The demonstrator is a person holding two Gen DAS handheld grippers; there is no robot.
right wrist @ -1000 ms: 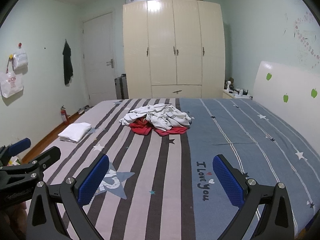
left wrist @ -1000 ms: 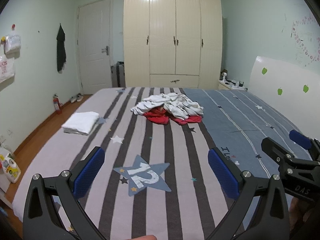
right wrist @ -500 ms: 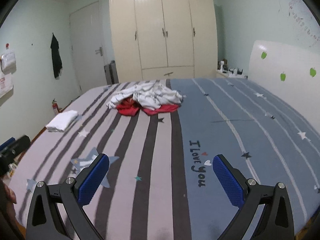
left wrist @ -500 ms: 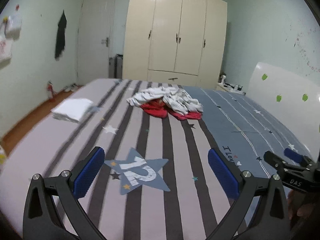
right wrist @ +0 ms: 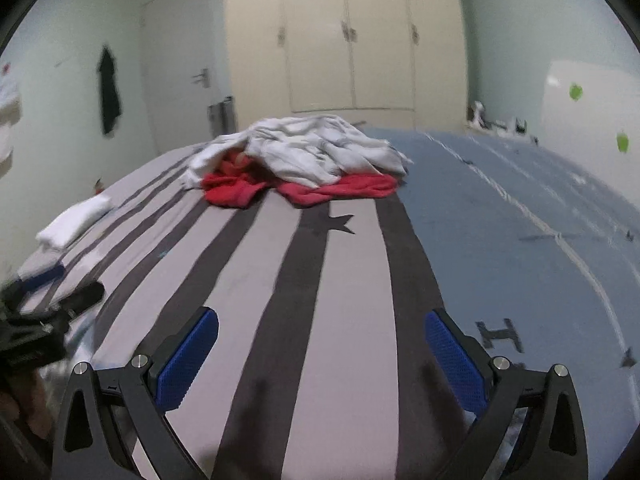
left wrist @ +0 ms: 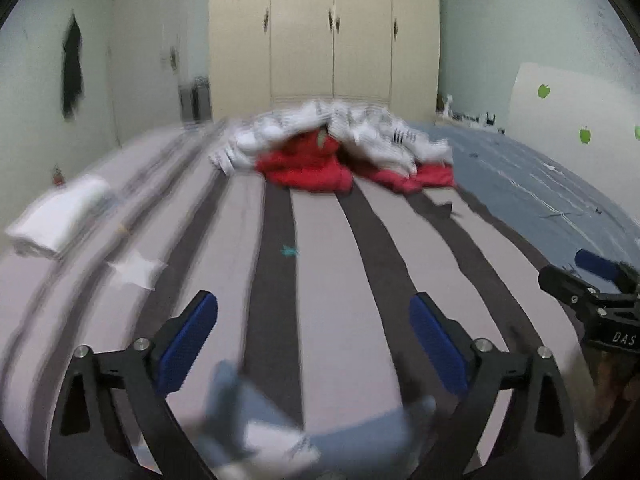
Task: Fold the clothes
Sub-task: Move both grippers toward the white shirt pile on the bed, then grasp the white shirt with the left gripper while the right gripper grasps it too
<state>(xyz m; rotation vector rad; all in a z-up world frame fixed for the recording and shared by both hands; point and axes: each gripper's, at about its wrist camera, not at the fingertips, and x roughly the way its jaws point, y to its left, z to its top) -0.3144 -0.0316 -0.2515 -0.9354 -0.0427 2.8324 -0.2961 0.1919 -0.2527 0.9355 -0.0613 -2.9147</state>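
Both tools [left wrist: 312, 340] [right wrist: 320, 356] now nearer clothes [right wrist: 304, 160].

Both grippers are closer to the clothes pile than a second ago.

The left gripper [left wrist: 313, 342] and right gripper [right wrist: 322, 354] sit lower and further along the striped bed [right wrist: 352, 320]. The heap of white garment [right wrist: 316, 150] over red garment [right wrist: 236, 192] looms larger in both wrist views. The numbered star patch [left wrist: 280, 436] now lies under the left gripper's near edge, blurred. The left wrist view is streaked with motion blur.
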